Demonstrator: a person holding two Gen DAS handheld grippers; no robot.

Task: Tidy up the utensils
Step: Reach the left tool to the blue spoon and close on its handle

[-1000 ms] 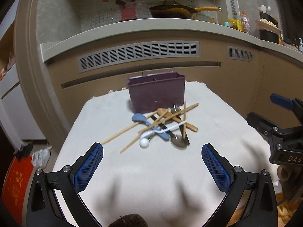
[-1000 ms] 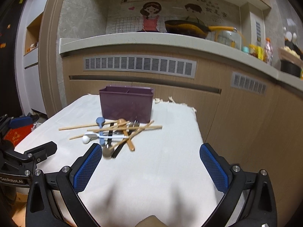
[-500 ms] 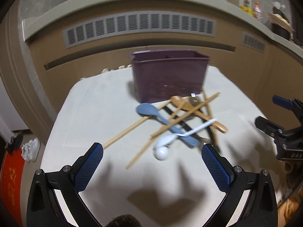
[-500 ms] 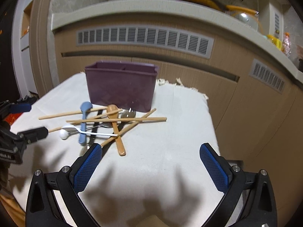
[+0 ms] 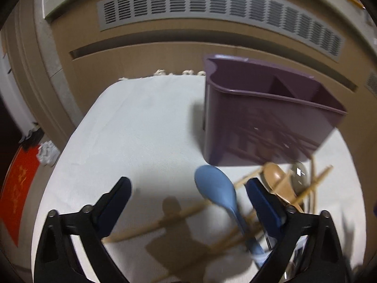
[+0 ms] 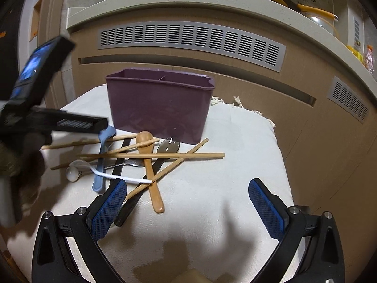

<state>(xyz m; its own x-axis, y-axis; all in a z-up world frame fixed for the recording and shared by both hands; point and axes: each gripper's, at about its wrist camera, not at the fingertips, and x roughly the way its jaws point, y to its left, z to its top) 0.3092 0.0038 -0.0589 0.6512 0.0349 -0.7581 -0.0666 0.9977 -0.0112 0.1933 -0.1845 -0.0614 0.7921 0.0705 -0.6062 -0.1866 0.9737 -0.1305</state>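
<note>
Purple plastic, smooth and slightly glossy, makes up the holder standing at the back of my cloth-covered surface; a divider splits it into compartments, and I see nothing in them yet. The utensils lie in a tangled heap just in front of it.

My left gripper hangs wide open and empty low over the pile's left edge, with the blue spoon between its fingers. My right gripper is just as open and empty, nearer me, its left finger over the black handle.

The risk I see is the tangle. The wooden chopsticks cross over the wooden spoon, and one crosses the blue spoon's handle, so lifting that spoon could drag or flick the thin sticks off the surface. The blue spoon's rounded, smooth bowl may also slip from the pads if I close on it there rather than on the flatter handle. The white spoon looks glossy and curved, likely to roll. The metal slotted spoon lies just beside the holder's base. The soft cloth could bunch if a finger digs in.
</note>
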